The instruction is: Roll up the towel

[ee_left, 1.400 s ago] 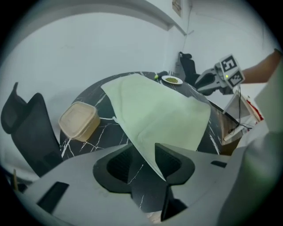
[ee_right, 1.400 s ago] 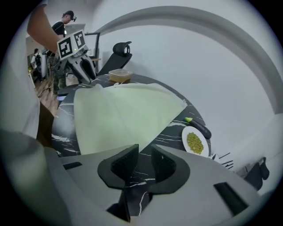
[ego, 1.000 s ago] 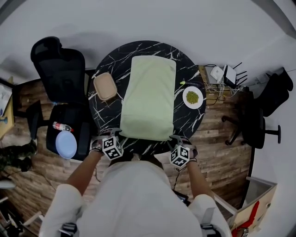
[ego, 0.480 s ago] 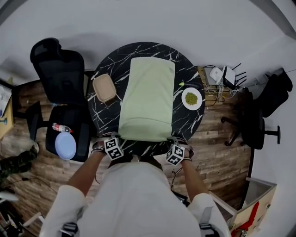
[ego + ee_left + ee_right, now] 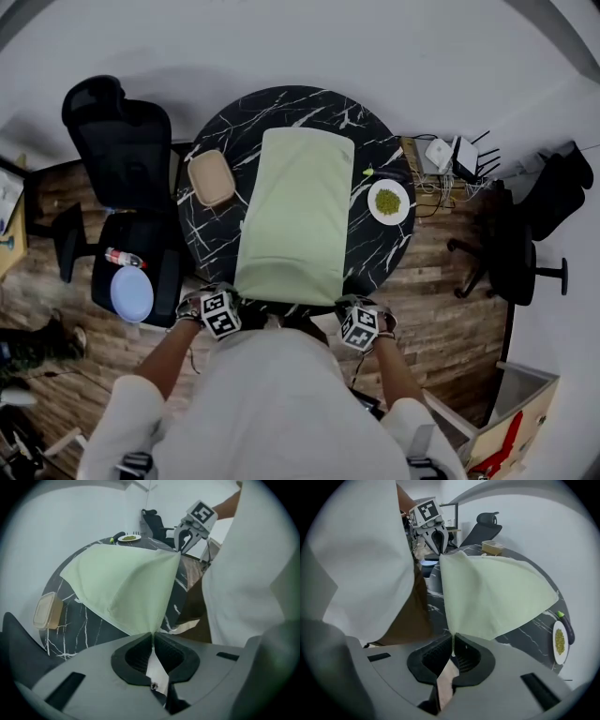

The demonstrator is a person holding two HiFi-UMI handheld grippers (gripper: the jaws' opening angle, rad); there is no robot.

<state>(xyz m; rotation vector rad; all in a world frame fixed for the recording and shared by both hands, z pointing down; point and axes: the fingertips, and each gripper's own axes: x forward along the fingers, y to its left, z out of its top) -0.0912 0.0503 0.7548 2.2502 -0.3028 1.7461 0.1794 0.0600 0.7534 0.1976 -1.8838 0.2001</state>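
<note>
Jaws just closed: your left gripper (image 5: pixel 152 637) and right gripper (image 5: pixel 453 639) each pinch the towel (image 5: pixel 298 211) corner nearest it. Near edge dragged toward you; first roll looks ready to start.

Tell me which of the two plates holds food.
The white plate on the table, carrying green food; the blue plate lies on the black chair.

This looks like an office or home workroom. One black swivel chair (image 5: pixel 117 141) stands left of a round black marble-patterned table (image 5: pixel 211 239), and another chair (image 5: pixel 520 253) stands at the right. The floor (image 5: pixel 441 300) is wood plank and the far wall (image 5: pixel 281 42) plain white. A router (image 5: pixel 466 153) and tangled cables (image 5: pixel 439 187) sit at the right, with a cardboard box (image 5: pixel 506 436) at the near right.
</note>
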